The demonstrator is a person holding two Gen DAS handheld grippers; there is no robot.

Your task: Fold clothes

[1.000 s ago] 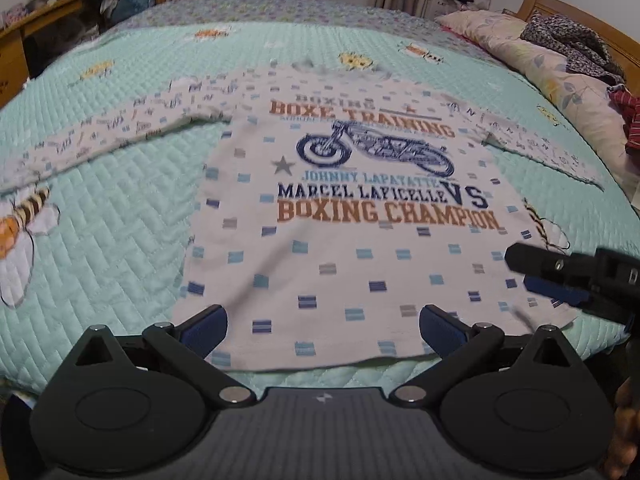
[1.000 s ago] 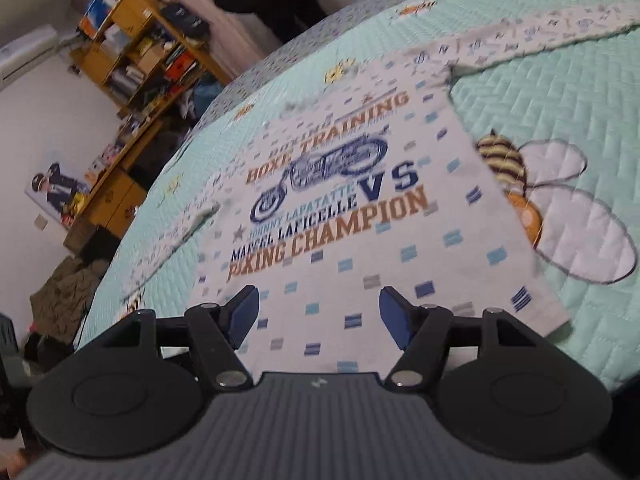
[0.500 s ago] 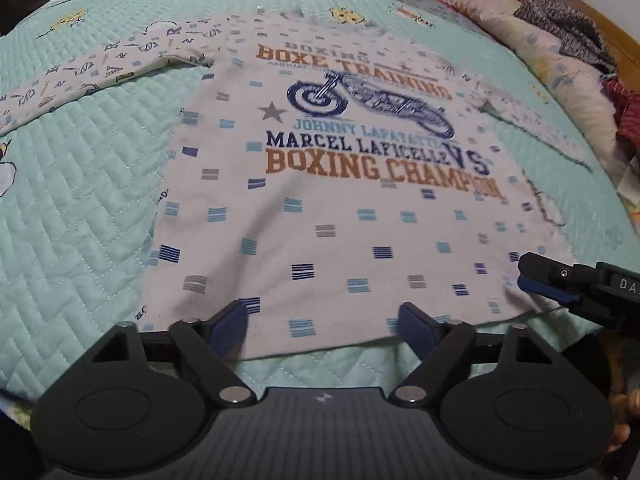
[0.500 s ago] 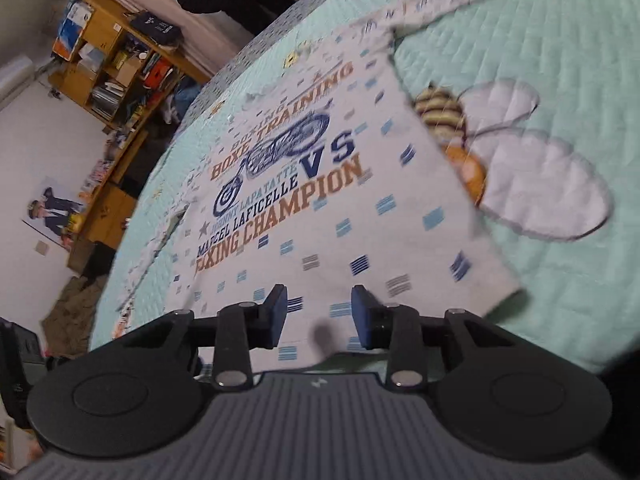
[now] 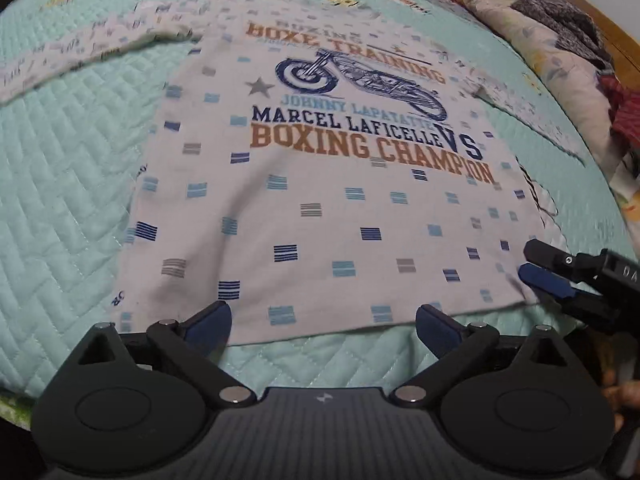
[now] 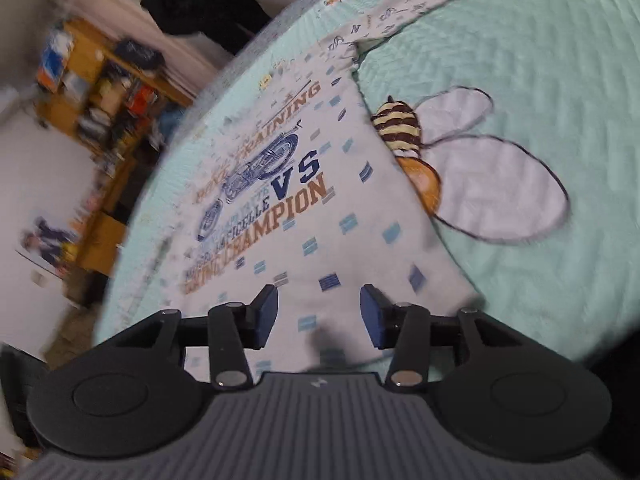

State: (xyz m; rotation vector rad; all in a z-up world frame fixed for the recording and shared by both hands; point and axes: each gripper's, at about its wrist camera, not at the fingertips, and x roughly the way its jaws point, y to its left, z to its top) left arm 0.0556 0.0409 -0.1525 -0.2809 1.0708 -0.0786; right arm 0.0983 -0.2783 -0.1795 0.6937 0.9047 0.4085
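Note:
A white long-sleeved shirt (image 5: pixel 320 200) with a motorbike print and "BOXING CHAMPION" lettering lies flat, front up, on a mint quilted bed cover (image 5: pixel 72 184). My left gripper (image 5: pixel 324 322) hovers over the near hem, its jaws opening wide, with the hem edge lying between the fingers untouched. My right gripper (image 6: pixel 319 310) is at the shirt's (image 6: pixel 320 220) near right corner. Its jaws are opening partway and the pads are not pressing on the fabric below. The left wrist view shows the right gripper (image 5: pixel 528 266) side-on, at that corner.
A bee motif (image 6: pixel 480 184) is stitched into the quilt beside the shirt's right edge. Pillows (image 5: pixel 540 40) and piled clothes (image 5: pixel 568 24) lie by a wooden headboard (image 5: pixel 624 52). A cluttered shelf (image 6: pixel 112 92) and a person in dark clothes (image 6: pixel 200 0) stand beyond the bed.
Both grippers sank closer to the shirt's near hem. The left jaws narrowed, then widened again. The right gripper rolled; its jaws narrowed and then widened a little.

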